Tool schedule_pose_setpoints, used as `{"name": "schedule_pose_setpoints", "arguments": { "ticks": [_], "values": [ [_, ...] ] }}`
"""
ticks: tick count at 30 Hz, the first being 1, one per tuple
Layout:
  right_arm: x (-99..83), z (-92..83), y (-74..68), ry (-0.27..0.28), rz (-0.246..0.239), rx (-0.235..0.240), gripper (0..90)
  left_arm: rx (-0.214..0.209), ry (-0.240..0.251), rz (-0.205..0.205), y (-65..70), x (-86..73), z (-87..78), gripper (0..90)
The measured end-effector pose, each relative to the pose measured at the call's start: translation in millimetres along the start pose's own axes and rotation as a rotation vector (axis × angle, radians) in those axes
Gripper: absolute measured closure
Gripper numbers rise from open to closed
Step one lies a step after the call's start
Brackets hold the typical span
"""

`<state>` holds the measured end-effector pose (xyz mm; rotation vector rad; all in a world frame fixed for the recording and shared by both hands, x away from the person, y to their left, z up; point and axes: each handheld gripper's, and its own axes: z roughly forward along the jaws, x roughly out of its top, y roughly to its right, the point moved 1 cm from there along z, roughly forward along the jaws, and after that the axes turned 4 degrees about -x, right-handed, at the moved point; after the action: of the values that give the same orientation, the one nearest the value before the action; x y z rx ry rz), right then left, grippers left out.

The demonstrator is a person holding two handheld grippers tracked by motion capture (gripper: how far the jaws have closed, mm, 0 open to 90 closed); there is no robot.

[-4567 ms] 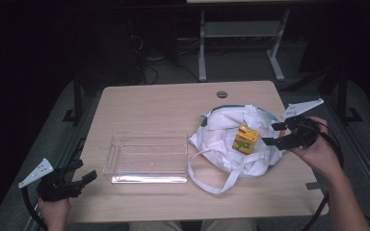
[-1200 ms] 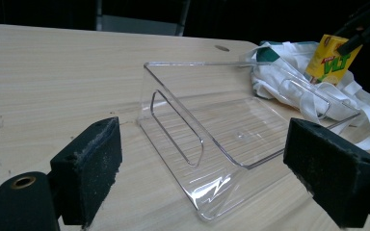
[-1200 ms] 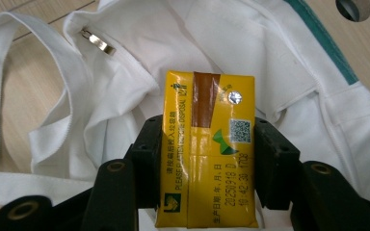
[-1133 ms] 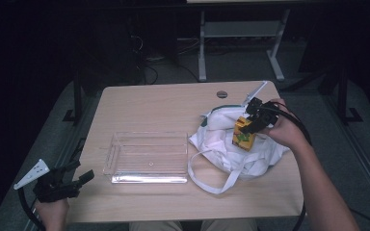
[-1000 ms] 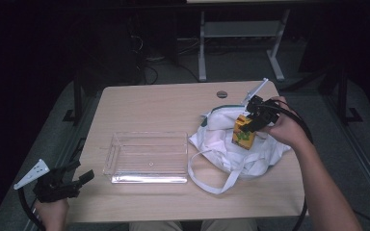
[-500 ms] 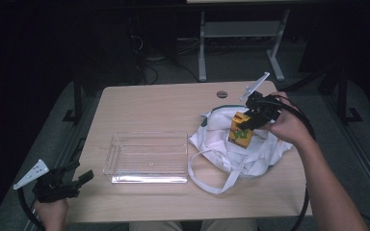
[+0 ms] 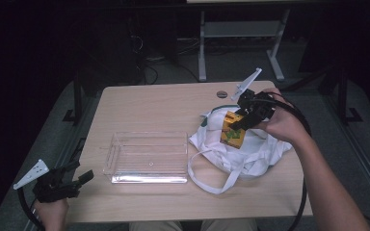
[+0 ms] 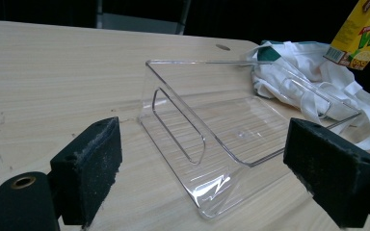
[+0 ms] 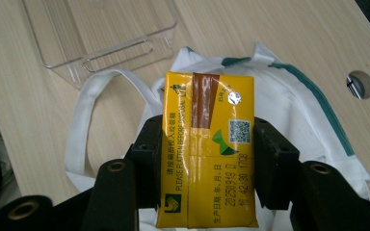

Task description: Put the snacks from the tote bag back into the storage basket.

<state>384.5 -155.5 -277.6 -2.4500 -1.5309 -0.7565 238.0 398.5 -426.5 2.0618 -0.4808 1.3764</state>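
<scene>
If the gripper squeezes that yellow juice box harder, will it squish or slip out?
The juice box looks like thin carton, so a harder squeeze would probably dent it. The right gripper clamps its flat sides between padded jaws, so slipping seems unlikely. Its glossy skin could still slide a little if tilted. Set down on the floppy white bag, it would likely tip.

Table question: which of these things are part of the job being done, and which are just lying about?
In use:
- yellow drink carton, clamped in the right gripper
- white cloth bag beneath it
- clear plastic tray, likely where it goes

Lying about:
- left gripper, open, idle at the table edge
- table's cable hole
</scene>
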Motion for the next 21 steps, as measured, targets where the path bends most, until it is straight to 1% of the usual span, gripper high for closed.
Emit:
{"name": "schedule_pose_setpoints", "arguments": {
  "ticks": [3,7,9,14,17,21],
  "values": [
    [5.8,-0.7,-4.4,0.006,-0.015,0.017,52.3,0.001,-0.001,-0.002,0.4,0.1,-0.2,13.0],
    [14.5,-2.2,-12.0,0.003,-0.046,0.016,52.3,0.000,-0.001,0.001,0.0,0.1,-0.1,13.0],
    [19.6,-3.2,-15.5,0.011,-0.057,0.029,52.3,0.000,-0.001,0.001,-0.1,0.1,-0.3,13.0],
    [25.6,-4.1,-20.0,0.023,-0.070,0.049,52.3,-0.001,0.003,-0.001,-0.4,-0.1,-0.1,13.0],
    [30.9,-4.7,-23.1,0.029,-0.091,0.062,52.3,0.000,-0.001,0.003,-0.3,0.1,0.0,13.0],
    [39.2,-5.2,-29.2,0.043,-0.105,0.079,52.3,-0.001,-0.001,0.007,-0.4,0.2,-0.1,13.0]
  ]
}}
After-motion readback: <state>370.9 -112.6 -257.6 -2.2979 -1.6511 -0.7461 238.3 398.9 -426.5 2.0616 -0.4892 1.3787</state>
